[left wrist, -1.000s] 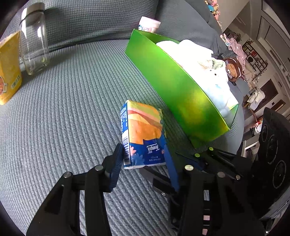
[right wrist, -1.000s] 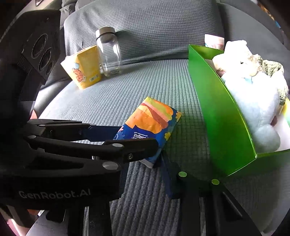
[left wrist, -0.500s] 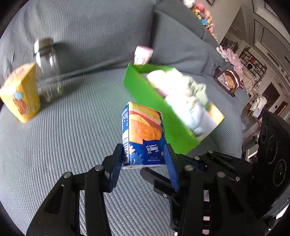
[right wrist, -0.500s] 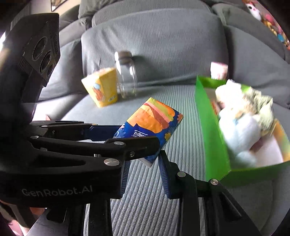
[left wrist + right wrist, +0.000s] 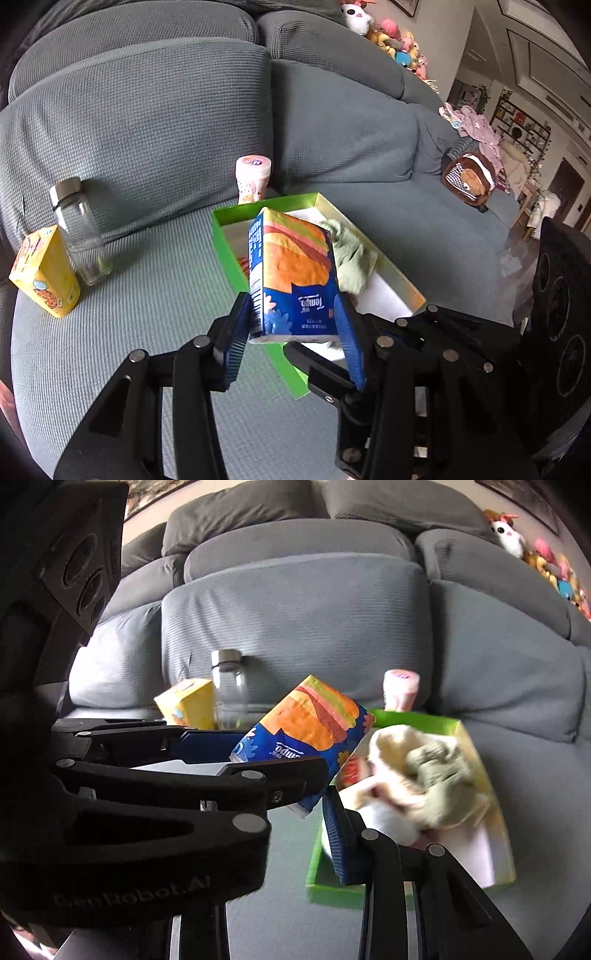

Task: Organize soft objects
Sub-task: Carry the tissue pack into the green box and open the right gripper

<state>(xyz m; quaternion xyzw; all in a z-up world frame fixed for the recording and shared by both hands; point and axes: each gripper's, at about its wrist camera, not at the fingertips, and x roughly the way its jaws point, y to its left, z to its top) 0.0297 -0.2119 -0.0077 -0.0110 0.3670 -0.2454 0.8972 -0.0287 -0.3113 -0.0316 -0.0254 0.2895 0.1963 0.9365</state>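
On the sofa seat, toward its left edge, a yellow carton leans just beside a clear glass jar with a metal lid; both stand against the back cushion. Farther right along the back edge of the seat stands a pink cup, just behind the far corner of the green box. The box lies open on the seat and holds soft toys: a white plush and a grey-green plush lie inside it, blurred in the right wrist view.

The left claw grips the tissue pack by its lower end, blue pads pressed on both sides. The pack is lifted off the seat, upright and slightly tilted, above the near left wall of the box.

The right claw sits just behind and to the right of the left one. One blue finger shows; the other is hidden behind the left gripper's body, so I cannot tell how wide it stands.

At the far right of the sofa rests a brown plush.
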